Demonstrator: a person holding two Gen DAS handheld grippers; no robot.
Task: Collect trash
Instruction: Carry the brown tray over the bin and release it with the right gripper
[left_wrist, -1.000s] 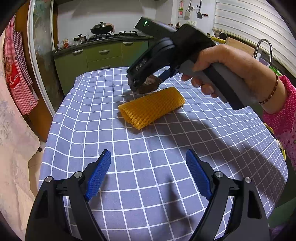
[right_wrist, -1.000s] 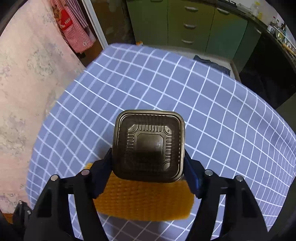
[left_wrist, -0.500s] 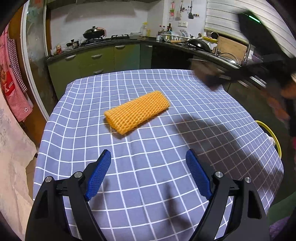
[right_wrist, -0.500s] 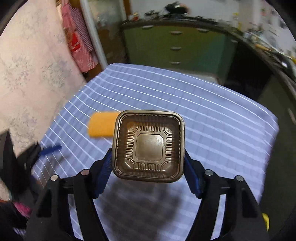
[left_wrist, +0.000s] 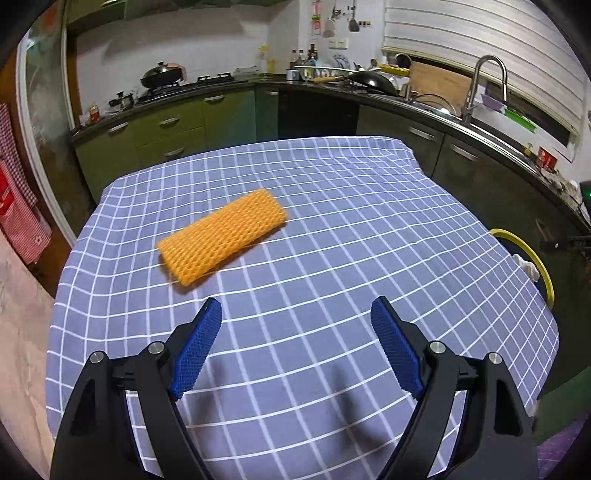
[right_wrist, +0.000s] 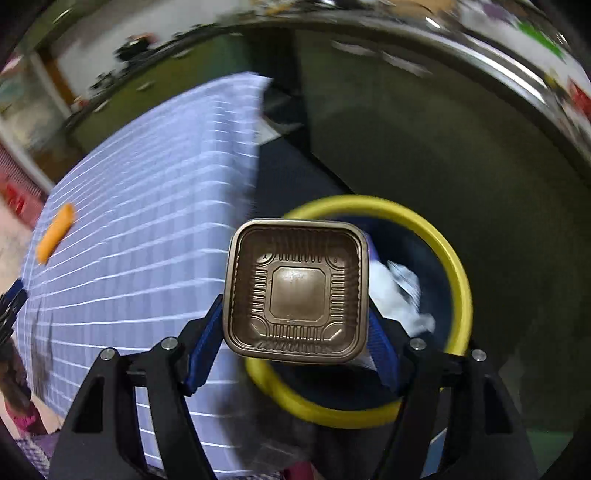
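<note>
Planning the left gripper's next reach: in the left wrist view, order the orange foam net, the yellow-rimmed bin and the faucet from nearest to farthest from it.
1. Orange foam net: on the tablecloth, just ahead, slightly left.
2. Yellow-rimmed bin: beyond the table's right edge, mostly hidden.
3. Faucet: far right, at the counter's sink.

Left gripper (left_wrist: 295, 343): two black plastic arms with triangular cut-outs, silver round screws at the joints, and fingers (left_wrist: 195, 350) faced with blue, diamond-textured rubber pads. Right gripper (right_wrist: 293, 345): same build, black arms, silver screw heads, blue-padded fingers (right_wrist: 203, 350) of which only the edges show. At the lower left edge of the right wrist view, a blurred bit of pink patterned sleeve (right_wrist: 26, 419). No cables or markings visible on either tool.
</note>
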